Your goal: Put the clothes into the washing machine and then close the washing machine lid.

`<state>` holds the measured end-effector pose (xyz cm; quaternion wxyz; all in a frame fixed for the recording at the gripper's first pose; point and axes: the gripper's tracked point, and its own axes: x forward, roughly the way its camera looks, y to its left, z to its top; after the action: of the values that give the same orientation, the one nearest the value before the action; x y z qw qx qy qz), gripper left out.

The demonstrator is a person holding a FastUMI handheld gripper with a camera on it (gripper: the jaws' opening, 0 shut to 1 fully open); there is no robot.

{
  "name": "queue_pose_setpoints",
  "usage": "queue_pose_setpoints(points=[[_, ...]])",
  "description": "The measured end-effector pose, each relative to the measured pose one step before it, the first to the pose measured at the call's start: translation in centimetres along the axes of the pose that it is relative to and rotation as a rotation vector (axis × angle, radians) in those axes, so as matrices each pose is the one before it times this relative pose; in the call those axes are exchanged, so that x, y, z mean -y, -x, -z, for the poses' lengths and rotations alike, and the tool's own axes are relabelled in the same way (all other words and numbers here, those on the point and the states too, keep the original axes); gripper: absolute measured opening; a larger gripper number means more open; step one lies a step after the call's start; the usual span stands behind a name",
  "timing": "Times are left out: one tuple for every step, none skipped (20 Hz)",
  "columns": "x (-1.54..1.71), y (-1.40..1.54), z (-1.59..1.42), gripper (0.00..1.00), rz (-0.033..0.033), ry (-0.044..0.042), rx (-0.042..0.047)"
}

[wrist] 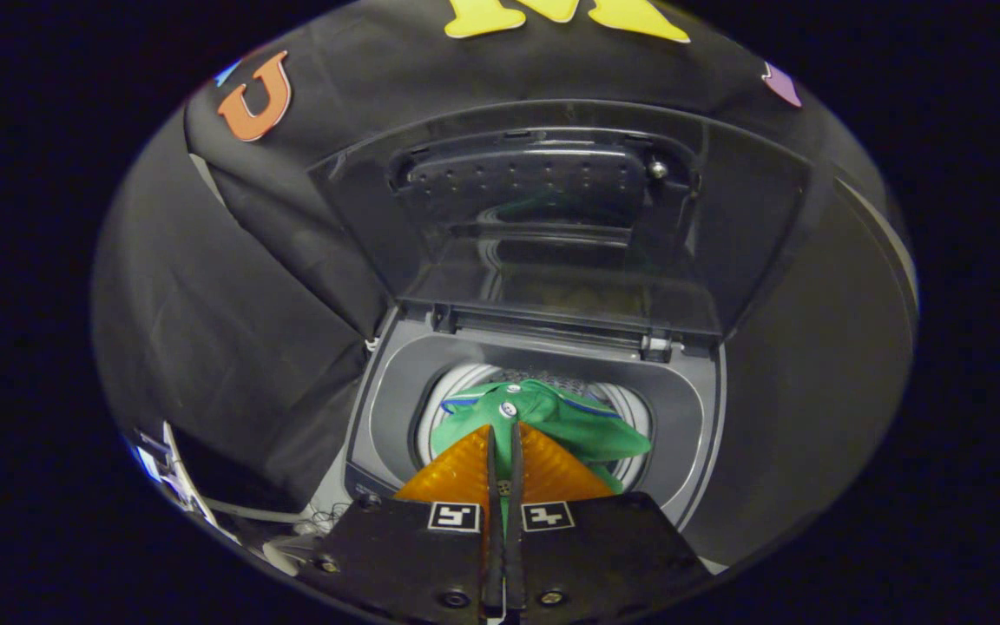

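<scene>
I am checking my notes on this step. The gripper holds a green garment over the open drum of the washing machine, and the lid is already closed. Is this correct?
Not quite: the lid is open, standing upright behind the drum. The rest holds. In the gripper view the gripper holds the green garment pinched between nearly closed fingers over the open drum of the washing machine.

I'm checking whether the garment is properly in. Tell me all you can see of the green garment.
The green garment is soft cloth with blue-and-white trim and a white button near the fingertips. It hangs bunched over the drum mouth of the open washer. The gripper is shut on it, a fold pinched between the fingers.
</scene>
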<state>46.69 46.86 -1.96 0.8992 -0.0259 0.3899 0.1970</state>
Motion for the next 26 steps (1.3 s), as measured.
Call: queue_pose_setpoints(points=[[0.133, 0.302, -0.022, 0.05, 0.00786, 0.00023, 0.0015], [0.098, 0.122, -0.112, 0.05, 0.00409, 0.00141, 0.00321], [0.125, -0.005, 0.004, 0.04, 0.00666, -0.00122, 0.00047], [0.115, -0.022, 0.062, 0.05, 0.00488, -0.00307, -0.00285], [-0.061, 0.047, 0.151, 0.05, -0.0034, -0.00281, -0.0044], [-0.047, -0.037, 0.155, 0.04, 0.00109, -0.00336, -0.00208], [0.05, -0.119, 0.136, 0.04, 0.00241, -0.00176, -0.00116], [0.129, 0.035, 0.193, 0.05, 0.00242, -0.00471, -0.00479], [0.007, -0.048, 0.212, 0.05, -0.00066, -0.0049, -0.00579], [-0.179, 0.031, -0.038, 0.06, -0.01362, -0.0085, 0.00484], [-0.022, 0.159, 0.123, 0.13, 0.00485, -0.00458, 0.01475], [0.269, 0.397, -0.376, 0.31, 0.02313, -0.00434, 0.01913], [0.286, -0.008, 0.04, 0.5, 0.01132, 0.00217, 0.0126], [0.348, 0.205, 0.084, 0.68, 0.01365, -0.00093, 0.01255], [0.289, 0.329, 0.302, 0.87, 0.01394, 0.00414, 0.00522], [0.119, 0.372, 0.083, 0.87, 0.00804, 0.00292, 0.00254], [-0.026, 0.198, 0.387, 0.84, -0.00214, -0.0017, -0.0019], [0.192, 0.242, 0.188, 0.85, 0.00109, -0.00367, -0.00084], [0.318, 0.235, 0.205, 0.85, 0.00726, -0.0005, 0.00486], [0.267, 0.379, 0.114, 0.85, 0.00594, 0.00084, 0.0068], [0.303, 0.231, 0.239, 0.85, 0.01304, 0.00368, 0.00362], [0.097, 0.478, -0.079, 0.85, 0.00163, 0.00403, 0.0108], [0.296, 0.759, 0.16, 0.85, 0.0055, 0.00361, 0.0103], [0.25, 0.861, -0.02, 0.85, 0.00589, 0.00645, 0.01187], [0.206, 0.754, -0.084, 0.85, 0.0077, 0.00433, 0.01713], [0.215, 0.845, -0.188, 0.85, 0.00578, 0.0096, 0.0183]])
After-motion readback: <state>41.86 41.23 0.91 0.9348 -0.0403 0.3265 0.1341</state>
